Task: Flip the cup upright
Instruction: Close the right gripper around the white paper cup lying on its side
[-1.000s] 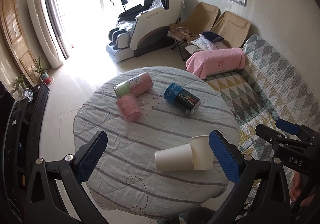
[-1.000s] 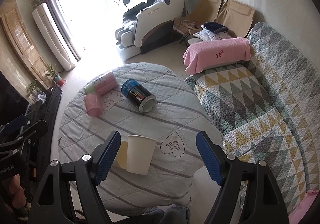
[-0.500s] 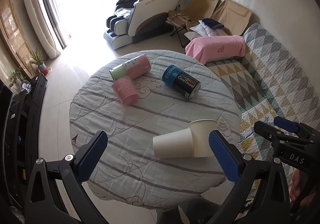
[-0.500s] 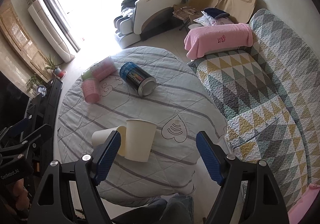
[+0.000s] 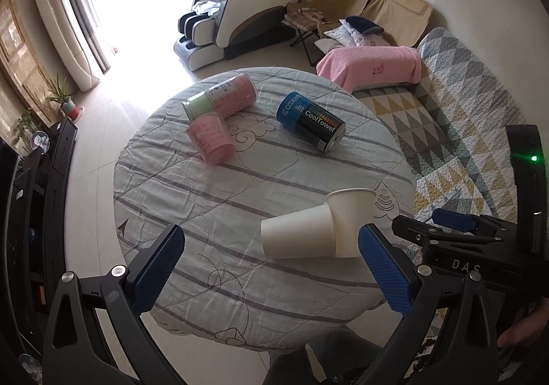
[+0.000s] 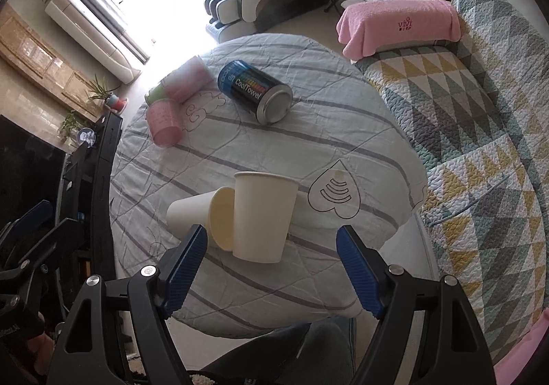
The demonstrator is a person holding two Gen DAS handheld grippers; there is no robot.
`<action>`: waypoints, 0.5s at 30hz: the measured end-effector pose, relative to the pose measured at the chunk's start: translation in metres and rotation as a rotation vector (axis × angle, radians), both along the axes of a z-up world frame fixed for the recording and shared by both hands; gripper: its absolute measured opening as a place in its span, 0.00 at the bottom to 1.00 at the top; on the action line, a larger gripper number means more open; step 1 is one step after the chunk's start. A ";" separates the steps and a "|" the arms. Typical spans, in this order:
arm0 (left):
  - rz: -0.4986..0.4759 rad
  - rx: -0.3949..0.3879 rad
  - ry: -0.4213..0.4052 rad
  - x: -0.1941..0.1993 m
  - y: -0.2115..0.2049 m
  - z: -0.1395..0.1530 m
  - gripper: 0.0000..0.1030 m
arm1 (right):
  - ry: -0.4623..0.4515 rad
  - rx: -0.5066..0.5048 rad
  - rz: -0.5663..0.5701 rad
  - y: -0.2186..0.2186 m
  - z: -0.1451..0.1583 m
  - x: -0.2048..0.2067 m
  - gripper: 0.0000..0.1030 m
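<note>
The round table (image 5: 192, 186), under a striped quilted cloth, carries everything; a patterned sofa (image 5: 456, 117) runs close along its right edge, so room for a sweep is tighter there than over the bare middle. Toward the far edge lie a blue CoolTowel can (image 5: 310, 122) and two pink canisters (image 5: 212, 138), all on their sides and well apart from the work. Near the front-right edge two white paper cups touch: the upright cup (image 6: 262, 215) stands mouth up, and the tipped cup (image 6: 200, 213) lies on its side, mouth against it, base toward the left. That one likely needs righting. The right gripper (image 6: 271, 271) hangs just short of the pair, jaws spread wide and empty, seemingly lined up on them. The left gripper (image 5: 271, 270) is likewise wide apart and empty, the tipped cup lying ahead between its fingers.
</note>
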State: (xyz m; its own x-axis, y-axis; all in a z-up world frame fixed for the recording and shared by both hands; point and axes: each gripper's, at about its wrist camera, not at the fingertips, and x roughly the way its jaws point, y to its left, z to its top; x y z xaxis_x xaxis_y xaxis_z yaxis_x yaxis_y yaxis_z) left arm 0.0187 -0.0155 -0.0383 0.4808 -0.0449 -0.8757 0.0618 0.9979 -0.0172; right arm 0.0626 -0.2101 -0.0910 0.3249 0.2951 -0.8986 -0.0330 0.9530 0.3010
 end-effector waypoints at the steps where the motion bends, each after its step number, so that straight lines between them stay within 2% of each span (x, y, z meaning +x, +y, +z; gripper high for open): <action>1: 0.003 -0.009 0.013 0.001 0.001 -0.003 0.99 | 0.022 0.004 -0.003 0.002 -0.006 0.003 0.77; 5: 0.016 -0.058 0.071 0.006 0.007 -0.018 0.99 | 0.118 0.031 -0.017 0.008 -0.030 0.013 0.77; 15: 0.037 -0.041 0.152 0.015 0.014 -0.045 0.99 | 0.214 0.004 -0.006 0.026 -0.075 0.038 0.77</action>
State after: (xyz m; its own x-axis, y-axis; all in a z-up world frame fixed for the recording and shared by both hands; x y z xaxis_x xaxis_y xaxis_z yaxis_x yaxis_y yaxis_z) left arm 0.0335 -0.0011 -0.0833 0.3446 -0.0665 -0.9364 0.0189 0.9978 -0.0639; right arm 0.1008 -0.1841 -0.1655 0.1285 0.2975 -0.9460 0.0383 0.9517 0.3045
